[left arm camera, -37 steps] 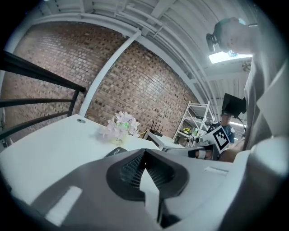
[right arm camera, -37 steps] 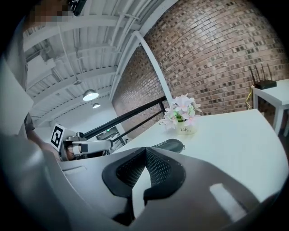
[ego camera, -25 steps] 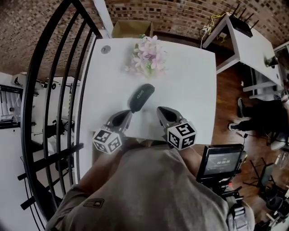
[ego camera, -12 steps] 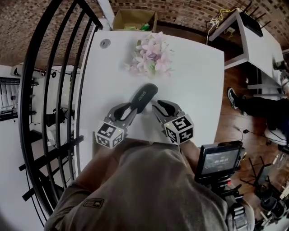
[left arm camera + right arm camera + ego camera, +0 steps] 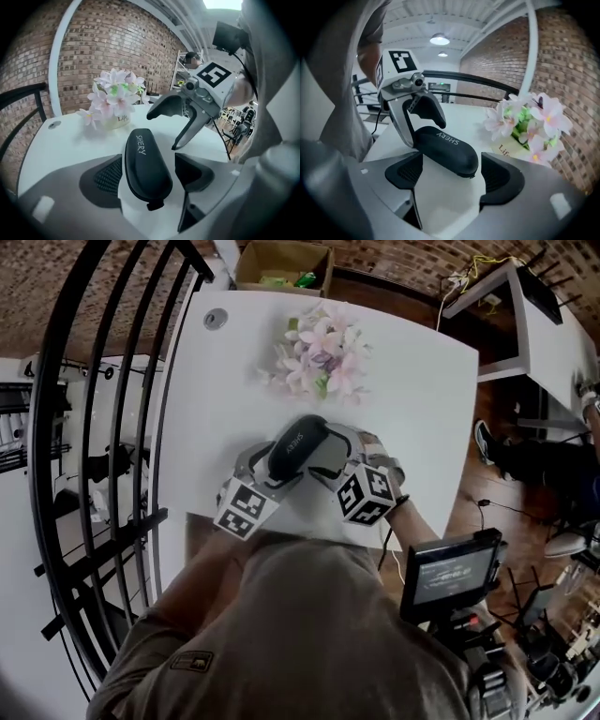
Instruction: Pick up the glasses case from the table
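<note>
Okay, my left gripper [image 5: 147,173] and right gripper [image 5: 452,176] jaws are opening around the glasses case [image 5: 297,446], near the worktop's [image 5: 412,427] front edge. Next: clamp, then lift.

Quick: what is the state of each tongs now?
Left tongs: opening, glasses case between them, not gripped.
Right tongs: opening, case end between them, not gripped.

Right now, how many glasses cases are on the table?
1. The black glasses case lies on the white table near the flowers, between the opening fingers of left gripper and right gripper. None appears hidden.
</note>
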A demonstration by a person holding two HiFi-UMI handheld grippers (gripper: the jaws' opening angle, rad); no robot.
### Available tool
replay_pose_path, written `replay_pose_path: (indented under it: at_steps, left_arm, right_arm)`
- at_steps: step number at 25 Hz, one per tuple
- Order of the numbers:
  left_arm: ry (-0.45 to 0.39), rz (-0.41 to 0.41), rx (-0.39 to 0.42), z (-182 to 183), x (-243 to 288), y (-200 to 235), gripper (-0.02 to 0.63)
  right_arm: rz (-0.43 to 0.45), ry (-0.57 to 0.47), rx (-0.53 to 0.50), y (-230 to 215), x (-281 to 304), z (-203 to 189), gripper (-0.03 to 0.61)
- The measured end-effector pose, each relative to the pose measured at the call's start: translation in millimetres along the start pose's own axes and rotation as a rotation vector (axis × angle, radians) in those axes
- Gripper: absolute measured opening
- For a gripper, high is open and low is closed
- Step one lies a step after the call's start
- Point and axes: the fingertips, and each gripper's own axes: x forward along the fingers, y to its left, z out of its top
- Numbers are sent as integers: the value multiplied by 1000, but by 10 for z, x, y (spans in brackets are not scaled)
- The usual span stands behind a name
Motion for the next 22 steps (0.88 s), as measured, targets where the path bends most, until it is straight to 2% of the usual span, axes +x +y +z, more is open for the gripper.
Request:
replay_pose_path:
  at_steps: [6,11,14,16,22]
  left_arm:
    - [67,-17,30,-87,169,-15,355]
    - [110,-17,39,-136,207,-41,357]
    - [131,-25,25,-191,231,-64,357]
    - [128,-27,17,-200,237,-60,357]
    - [125,-29,50,-203,234,-68,356]
  right_arm:
    - [150,143,-379,16,316,-46,482]
    - [294,194,-622,150,530,-11,488]
    - [369,231,-669,230,618,-43,481]
    - [388,238,-685,275,650,-48,441]
    - [324,240,-682,285,633,-61,413]
